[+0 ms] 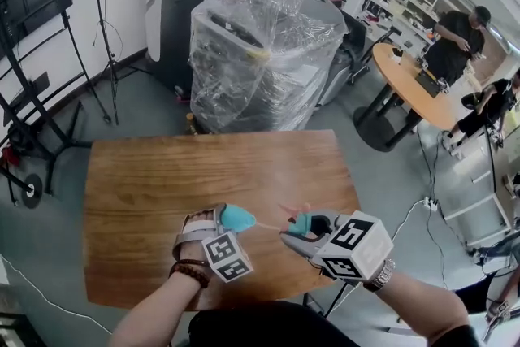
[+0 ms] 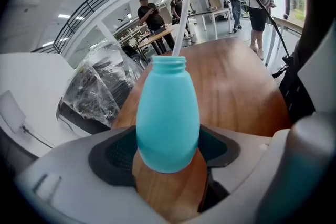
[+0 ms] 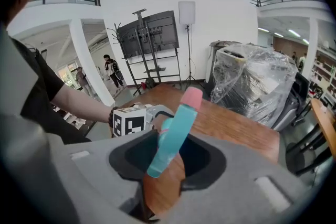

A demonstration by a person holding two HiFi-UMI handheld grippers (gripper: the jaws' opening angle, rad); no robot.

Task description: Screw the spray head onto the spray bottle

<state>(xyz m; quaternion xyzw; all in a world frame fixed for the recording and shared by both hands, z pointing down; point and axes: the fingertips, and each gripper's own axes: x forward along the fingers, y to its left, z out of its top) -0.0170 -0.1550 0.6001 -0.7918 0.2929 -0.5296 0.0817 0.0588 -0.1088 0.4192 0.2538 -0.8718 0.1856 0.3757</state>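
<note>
Over the near edge of the wooden table (image 1: 154, 175) my left gripper (image 1: 224, 222) is shut on the base of a teal spray bottle (image 1: 239, 216), which lies tilted with its open neck toward the right. In the left gripper view the spray bottle (image 2: 168, 118) stands between the jaws, and a thin white tube (image 2: 181, 13) reaches down to its threaded mouth. My right gripper (image 1: 309, 230) is shut on the teal spray head (image 1: 298, 223). In the right gripper view the spray head (image 3: 176, 131) shows its pink tip uppermost. The tube (image 1: 265, 225) spans the gap between head and bottle.
A machine wrapped in clear plastic (image 1: 260, 53) and two black bins (image 1: 183, 4) stand beyond the table. At the back right is a round table (image 1: 410, 85) with people sitting and standing at it. A screen stand (image 1: 32, 77) is at the left.
</note>
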